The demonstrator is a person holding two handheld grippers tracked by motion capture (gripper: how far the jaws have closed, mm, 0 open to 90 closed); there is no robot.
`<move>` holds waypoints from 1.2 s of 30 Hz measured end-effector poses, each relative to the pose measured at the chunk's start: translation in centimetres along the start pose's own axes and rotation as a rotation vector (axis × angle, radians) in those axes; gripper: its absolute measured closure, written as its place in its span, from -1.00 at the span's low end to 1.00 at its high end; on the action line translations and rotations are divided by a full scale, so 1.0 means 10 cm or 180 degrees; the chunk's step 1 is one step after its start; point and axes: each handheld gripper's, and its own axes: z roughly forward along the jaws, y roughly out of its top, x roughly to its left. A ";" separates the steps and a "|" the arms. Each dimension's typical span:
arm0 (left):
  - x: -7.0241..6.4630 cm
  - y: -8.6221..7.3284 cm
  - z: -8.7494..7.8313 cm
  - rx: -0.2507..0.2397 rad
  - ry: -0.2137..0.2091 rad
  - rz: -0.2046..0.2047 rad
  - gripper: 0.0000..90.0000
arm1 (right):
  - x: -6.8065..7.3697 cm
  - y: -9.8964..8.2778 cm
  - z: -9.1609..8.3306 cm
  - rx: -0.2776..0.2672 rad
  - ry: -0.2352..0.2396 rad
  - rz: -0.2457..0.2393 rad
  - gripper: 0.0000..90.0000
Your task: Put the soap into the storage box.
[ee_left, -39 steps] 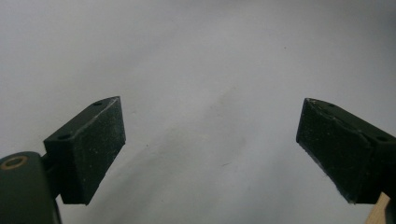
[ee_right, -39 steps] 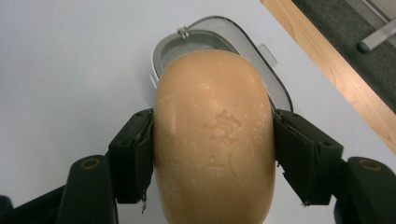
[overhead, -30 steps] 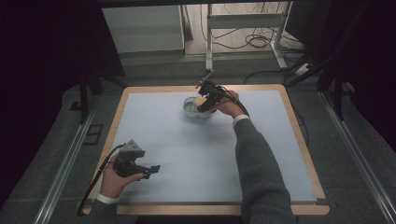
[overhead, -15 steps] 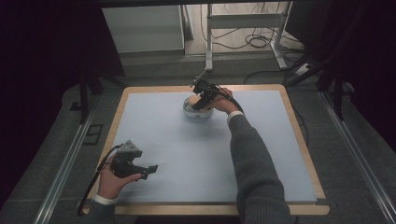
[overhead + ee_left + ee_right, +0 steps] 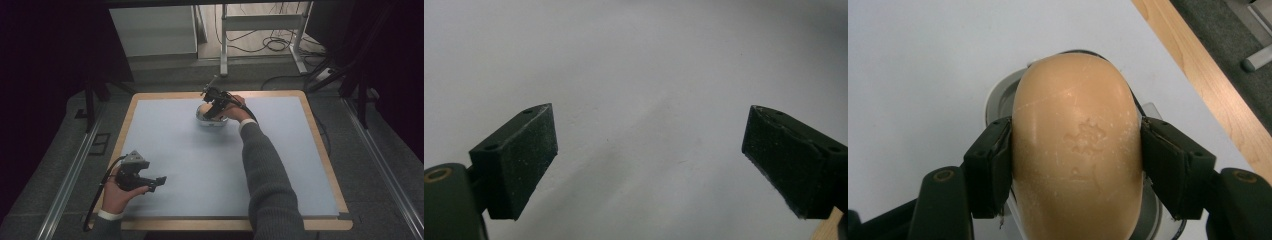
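**High view: soap bar clamped over its dish, left gripper idle and apart**

High view, from the left: the left gripper (image 5: 159, 181) sits low over the near-left part of the table (image 5: 165, 150), held in the person's left hand (image 5: 119, 192), with its cable looping off the table's near-left edge. Its jaws point toward the middle of the pale blue surface and stand apart with nothing between them. In the left gripper view the two black pads (image 5: 521, 160) are set wide, one at each side of the picture, over bare pale tabletop; a sliver of the wooden rim shows at the lower right corner.

Further right and toward the far edge, the right gripper (image 5: 210, 113) is tilted downward over a small pale soap dish (image 5: 206, 120) that rests on the table near the middle of its far side. The person's right hand (image 5: 235, 107) and grey sleeve (image 5: 267, 180) reach up to it from the bottom of the picture.

In the right gripper view the jaws are clamped on a tan, rounded soap bar (image 5: 1078, 150): one black pad presses on each of its long sides, and the bar runs lengthwise between them. A faint embossed mark shows on its top. The grey-white rim of the soap dish (image 5: 998, 95) shows around and beneath the bar; whether the bar touches the dish cannot be told. The table's wooden edge (image 5: 1198, 75) runs diagonally past at the upper right.
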 end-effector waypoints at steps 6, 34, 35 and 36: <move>0.01 0.01 0.00 0.0014 -0.0001 -0.0002 -0.83 | -0.02 -0.06 -0.12 -0.0127 -0.0077 0.0084 -0.28; 0.07 0.01 0.03 0.0012 0.0004 -0.0064 -0.83 | 0.25 -1.01 -0.69 -0.0625 -0.0232 0.0779 -0.40; 0.06 0.01 0.04 0.0018 0.0017 -0.0060 -0.83 | 0.27 -1.09 -0.72 -0.0649 -0.0252 0.0817 -0.40; 0.06 0.01 0.04 0.0019 0.0019 -0.0060 -0.83 | 0.30 -1.18 -0.74 -0.0668 -0.0271 0.0860 -0.40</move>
